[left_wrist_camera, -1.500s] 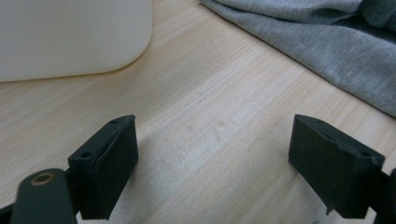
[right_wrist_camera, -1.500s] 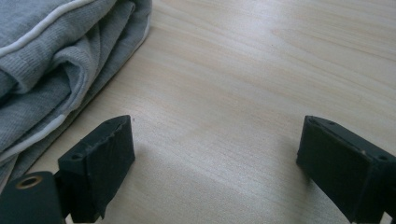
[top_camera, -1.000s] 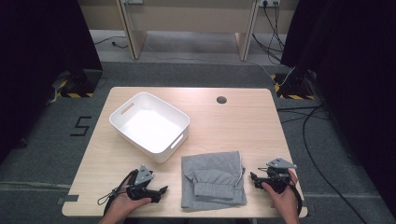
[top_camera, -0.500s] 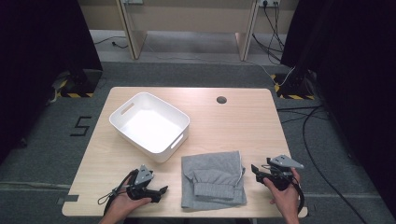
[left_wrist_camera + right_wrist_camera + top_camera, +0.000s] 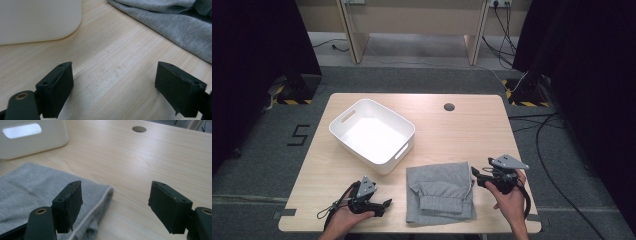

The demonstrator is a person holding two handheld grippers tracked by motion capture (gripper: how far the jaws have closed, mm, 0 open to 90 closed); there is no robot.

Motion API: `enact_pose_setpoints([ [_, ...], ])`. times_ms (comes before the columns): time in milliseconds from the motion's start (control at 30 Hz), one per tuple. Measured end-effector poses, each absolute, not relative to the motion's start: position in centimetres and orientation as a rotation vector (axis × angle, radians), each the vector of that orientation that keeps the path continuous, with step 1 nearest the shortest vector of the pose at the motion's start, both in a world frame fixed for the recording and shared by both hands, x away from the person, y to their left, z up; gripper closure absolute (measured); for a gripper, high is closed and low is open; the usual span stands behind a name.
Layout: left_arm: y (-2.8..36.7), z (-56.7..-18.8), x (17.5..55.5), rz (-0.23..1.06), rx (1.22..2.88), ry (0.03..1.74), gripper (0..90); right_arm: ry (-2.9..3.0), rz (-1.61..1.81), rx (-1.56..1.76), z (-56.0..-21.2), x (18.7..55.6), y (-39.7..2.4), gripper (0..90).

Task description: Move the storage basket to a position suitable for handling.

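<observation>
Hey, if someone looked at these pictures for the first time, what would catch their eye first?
Probably the white tub, bright against the wooden table at the far left. Next, the folded grey garment at the near edge, lying between the left gripper and the right gripper, both open and holding nothing.

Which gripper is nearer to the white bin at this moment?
Left. The left gripper lies on the table just in front of the white bin, near its front corner. The right gripper, jaws open, is beyond the folded grey garment, farther from the bin.
</observation>
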State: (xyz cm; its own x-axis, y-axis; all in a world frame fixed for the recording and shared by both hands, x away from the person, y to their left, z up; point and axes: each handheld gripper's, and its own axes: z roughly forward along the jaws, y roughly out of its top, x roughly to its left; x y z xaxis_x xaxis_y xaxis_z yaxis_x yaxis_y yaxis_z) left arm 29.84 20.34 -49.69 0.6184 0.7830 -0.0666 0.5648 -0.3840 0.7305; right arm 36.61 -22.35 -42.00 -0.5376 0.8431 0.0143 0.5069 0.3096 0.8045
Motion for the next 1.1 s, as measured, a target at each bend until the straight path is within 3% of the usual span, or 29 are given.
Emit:
enact_pose_setpoints([
  [267,20.5,-49.7,29.8,0.384,2.088,1.070,17.2,2.201,1.166,1.129,-40.6,38.1,-19.2,28.4],
  [600,22.1,-49.7,30.1,0.411,2.065,1.133,17.6,2.301,1.183,0.978,-38.5,41.2,-11.8,29.9],
  [1100,22.5,-49.7,30.4,0.421,2.063,1.154,16.4,2.447,1.220,0.911,-38.3,45.9,-2.2,35.4],
])
